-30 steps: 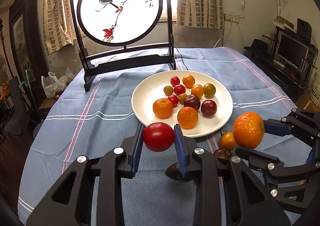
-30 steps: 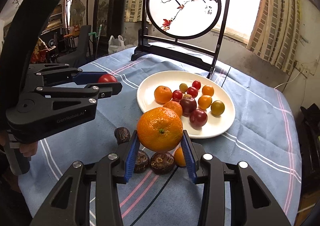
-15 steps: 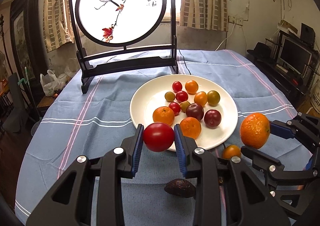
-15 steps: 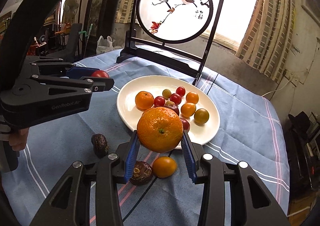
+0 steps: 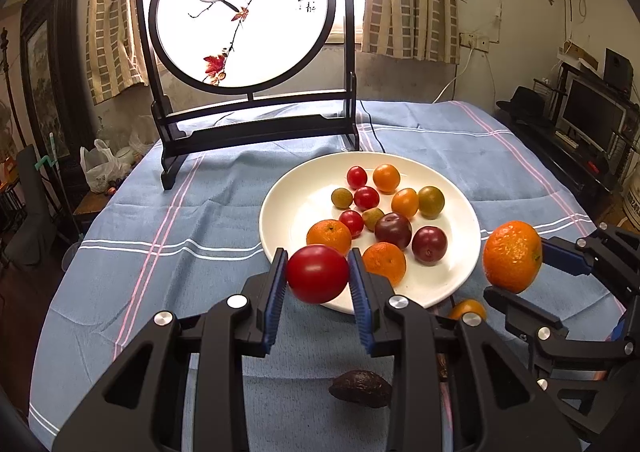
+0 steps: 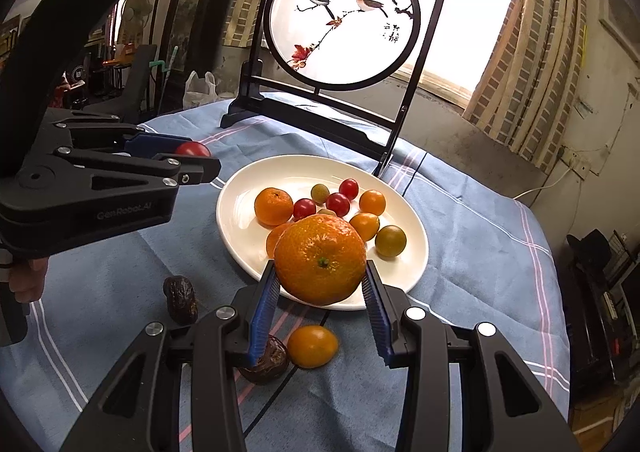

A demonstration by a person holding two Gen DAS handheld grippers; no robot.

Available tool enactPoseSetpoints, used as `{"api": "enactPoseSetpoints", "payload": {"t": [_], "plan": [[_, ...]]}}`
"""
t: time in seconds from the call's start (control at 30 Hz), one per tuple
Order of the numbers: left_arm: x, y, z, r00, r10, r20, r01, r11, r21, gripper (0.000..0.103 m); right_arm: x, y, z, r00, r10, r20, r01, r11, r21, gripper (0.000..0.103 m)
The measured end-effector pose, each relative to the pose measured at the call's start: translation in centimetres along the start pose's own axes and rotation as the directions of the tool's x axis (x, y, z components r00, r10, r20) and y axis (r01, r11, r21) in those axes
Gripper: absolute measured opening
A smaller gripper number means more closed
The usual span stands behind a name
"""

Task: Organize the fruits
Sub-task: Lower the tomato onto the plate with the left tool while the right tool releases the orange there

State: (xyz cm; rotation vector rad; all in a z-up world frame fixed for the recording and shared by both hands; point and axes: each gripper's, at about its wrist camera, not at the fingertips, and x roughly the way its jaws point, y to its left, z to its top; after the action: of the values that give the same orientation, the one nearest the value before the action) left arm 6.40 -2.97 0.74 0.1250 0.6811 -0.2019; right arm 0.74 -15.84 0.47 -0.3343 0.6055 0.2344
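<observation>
Left wrist view shows the left hand-held gripper (image 5: 318,280) closed snugly on a red tomato (image 5: 317,273), its blue pads pressing either side, carried just short of the white plate (image 5: 288,208) at the rim's 6 o'clock. I'd guess it is held there to be dropped among the fruit already gathered: cherry tomatoes (image 5: 366,197), two plums (image 5: 429,245) and small mandarins (image 5: 329,235).

At 3 o'clock the right hand-held gripper (image 6: 320,284) grips a large mandarin (image 6: 320,258), stem end facing its own camera, and hovers near the plate's near rim; that too looks bound for the plate. The fruit fills the span between the pads, so the grip is wide yet firm.

Still waiting on the blue-clothed worktop (image 5: 160,272), near the plate's 6 o'clock edge, are a small orange fruit (image 6: 313,346) and two dark wrinkled fruits (image 6: 181,298), possibly passion fruit; I cannot say for sure. One of them is half hidden behind the right gripper's left finger, and the big mandarin blocks the plums in the right wrist view. A bird-painted table screen (image 5: 244,8) stands beyond the plate at 12 o'clock.
</observation>
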Motion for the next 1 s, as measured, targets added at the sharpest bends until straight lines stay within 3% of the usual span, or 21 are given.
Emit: {"api": "enactPoseSetpoints", "payload": {"t": [0.77,1.0], "plan": [[0.2,0.3,0.5,1.000,0.010,0.005,-0.010,1.000,0.000,0.030,-0.1,0.4,0.3,0.997,-0.079,0.023,0.080,0.996,-0.049,0.043],[1.5,0.5,1.8,0.999,0.037,0.011,-0.037,0.999,0.003,0.030,1.7,-2.7,1.9,0.999,0.037,0.005,-0.038,0.996,0.081,0.043]]}}
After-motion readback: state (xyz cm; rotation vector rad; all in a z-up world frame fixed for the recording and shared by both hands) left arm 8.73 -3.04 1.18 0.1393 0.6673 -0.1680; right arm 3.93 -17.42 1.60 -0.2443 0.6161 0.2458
